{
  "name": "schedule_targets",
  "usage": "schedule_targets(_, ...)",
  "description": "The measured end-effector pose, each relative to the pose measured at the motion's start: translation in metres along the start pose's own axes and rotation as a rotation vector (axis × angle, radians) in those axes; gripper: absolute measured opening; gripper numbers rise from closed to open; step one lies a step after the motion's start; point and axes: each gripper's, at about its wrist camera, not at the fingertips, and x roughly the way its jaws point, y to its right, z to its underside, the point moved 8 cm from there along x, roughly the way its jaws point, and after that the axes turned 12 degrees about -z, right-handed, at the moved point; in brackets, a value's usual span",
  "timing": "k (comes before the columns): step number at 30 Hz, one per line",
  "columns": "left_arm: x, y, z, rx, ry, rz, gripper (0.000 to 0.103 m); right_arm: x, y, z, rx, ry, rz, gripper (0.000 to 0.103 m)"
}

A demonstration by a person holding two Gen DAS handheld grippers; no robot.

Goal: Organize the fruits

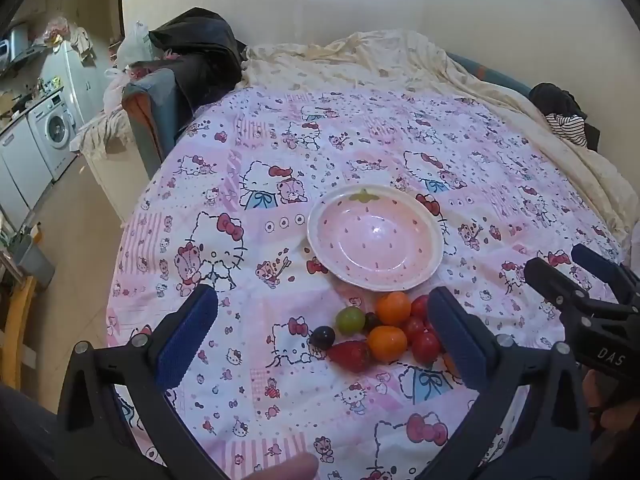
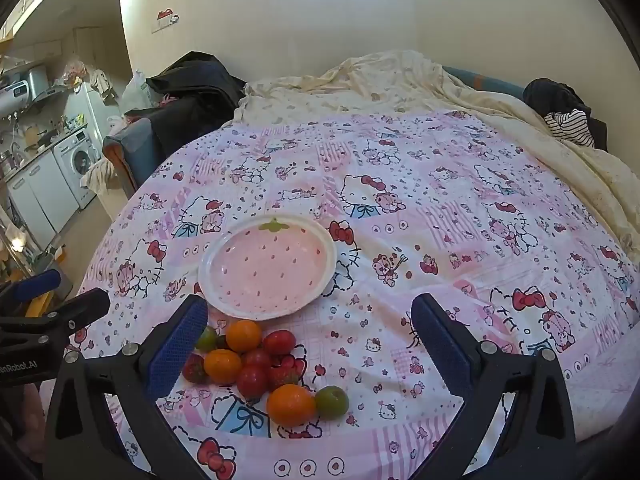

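Lying heaped: orange, red, green fruits (image 2: 264, 364) beside pink plate (image 2: 267, 266).

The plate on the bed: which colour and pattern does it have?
The plate is pink with small red seed marks, a white rim and green leaf; clearest in right wrist view.

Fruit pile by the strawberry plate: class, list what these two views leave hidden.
- Left wrist view: left hand-held gripper finger covers part of the fruit pile.
- Right wrist view: right hand-held gripper finger hides the green fruit partly.
- Exact fruit count: overlapping.
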Motion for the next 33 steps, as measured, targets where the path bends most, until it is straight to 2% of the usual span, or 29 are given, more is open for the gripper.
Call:
schedule_targets(3, 0.0020, -0.0036, -0.0023, -0.014, -0.014, 0.015, 0.103, 0.0000, -0.0004, 0.0000, 0.006, 0.001, -0.006, 0.103)
schedule_targets(4, 0.0002, -0.0013, 0.0004, -0.005, 0.019, 0.003, 0.103, 0.0001, -0.0004, 0.0001, 0.007, 0.000, -0.006, 0.103)
schedule_targets(33, -0.0041, 0.0002, -0.0019, -0.002, 0.023, -0.003, 0.103, -0.0006, -0.0011, 0.0006, 0.012, 0.002, -0.002, 0.103)
